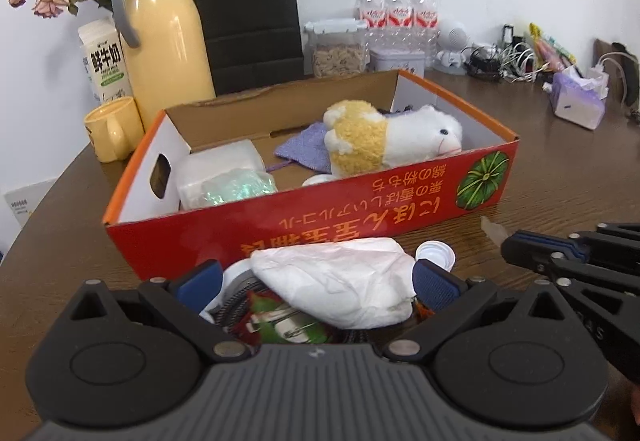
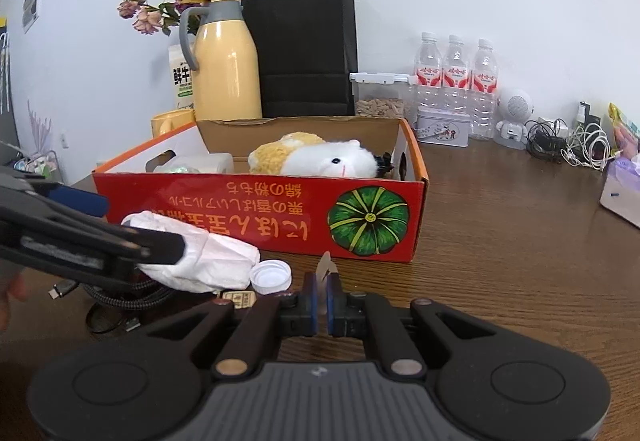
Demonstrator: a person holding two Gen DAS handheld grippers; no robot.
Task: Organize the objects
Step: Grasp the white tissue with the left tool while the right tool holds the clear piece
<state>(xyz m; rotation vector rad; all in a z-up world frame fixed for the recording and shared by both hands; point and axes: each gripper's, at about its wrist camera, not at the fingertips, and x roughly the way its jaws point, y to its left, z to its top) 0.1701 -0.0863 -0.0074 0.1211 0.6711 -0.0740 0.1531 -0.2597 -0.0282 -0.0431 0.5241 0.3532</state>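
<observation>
Your left gripper (image 1: pixel 316 279) wide open, straddling crumpled tissue (image 1: pixel 336 277) on table (image 1: pixel 560 193), just before red box (image 1: pixel 360 205); pads not pressing. Tissue's long axis runs across jaws. Your right gripper (image 2: pixel 321 299) shut on small clear scrap (image 2: pixel 326 265). Only right view shows cable (image 2: pixel 120 293) under tissue.

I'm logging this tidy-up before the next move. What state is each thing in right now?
red box: open-topped, partly filled
plush toy: lying inside the box
white tissue: crumpled, on the table between the open pads
bottle cap: loose on the table, open side up
left tool: open around the tissue
right tool: shut on a small clear piece
yellow jug: upright, lid on
</observation>
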